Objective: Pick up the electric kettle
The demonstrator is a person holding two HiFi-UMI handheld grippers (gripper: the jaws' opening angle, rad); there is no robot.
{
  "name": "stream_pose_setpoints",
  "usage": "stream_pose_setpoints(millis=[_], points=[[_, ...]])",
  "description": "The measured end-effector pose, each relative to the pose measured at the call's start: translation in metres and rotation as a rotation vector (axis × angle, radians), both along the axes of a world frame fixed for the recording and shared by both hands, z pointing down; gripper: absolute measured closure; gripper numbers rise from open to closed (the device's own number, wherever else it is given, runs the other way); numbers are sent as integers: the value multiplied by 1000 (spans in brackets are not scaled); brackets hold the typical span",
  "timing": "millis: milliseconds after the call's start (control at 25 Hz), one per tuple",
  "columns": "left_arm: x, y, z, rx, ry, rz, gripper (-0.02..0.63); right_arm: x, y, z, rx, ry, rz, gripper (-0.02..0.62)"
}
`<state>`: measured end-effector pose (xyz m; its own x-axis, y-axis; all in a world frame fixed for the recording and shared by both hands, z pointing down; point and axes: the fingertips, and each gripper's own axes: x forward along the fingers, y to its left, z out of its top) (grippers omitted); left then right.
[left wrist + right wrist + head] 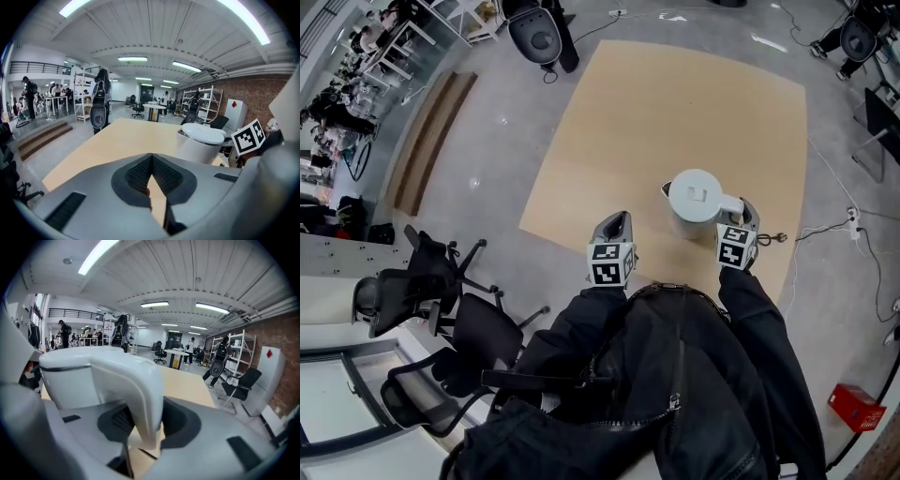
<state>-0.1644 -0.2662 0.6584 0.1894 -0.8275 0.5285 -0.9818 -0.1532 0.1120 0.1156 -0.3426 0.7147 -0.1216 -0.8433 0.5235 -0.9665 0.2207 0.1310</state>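
Head view: the electric kettle (695, 202) is standing upright on the bench (628, 122), its handle pointing at the right claw (744, 214); the left claw (619, 219) is hanging well apart.
Left gripper view: the left claw (151, 161) is sitting pinched together, empty, with the electric kettle (199, 143) ahead-right.
Right gripper view: the right claw (140, 432) is clamping the upright handle (140, 390).
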Motion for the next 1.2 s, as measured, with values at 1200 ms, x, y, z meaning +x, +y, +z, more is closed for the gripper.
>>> stream_pose_setpoints(millis=[1200], points=[[-2, -7, -35, 80, 74, -7, 606, 19, 4, -171, 193, -221, 52, 460]])
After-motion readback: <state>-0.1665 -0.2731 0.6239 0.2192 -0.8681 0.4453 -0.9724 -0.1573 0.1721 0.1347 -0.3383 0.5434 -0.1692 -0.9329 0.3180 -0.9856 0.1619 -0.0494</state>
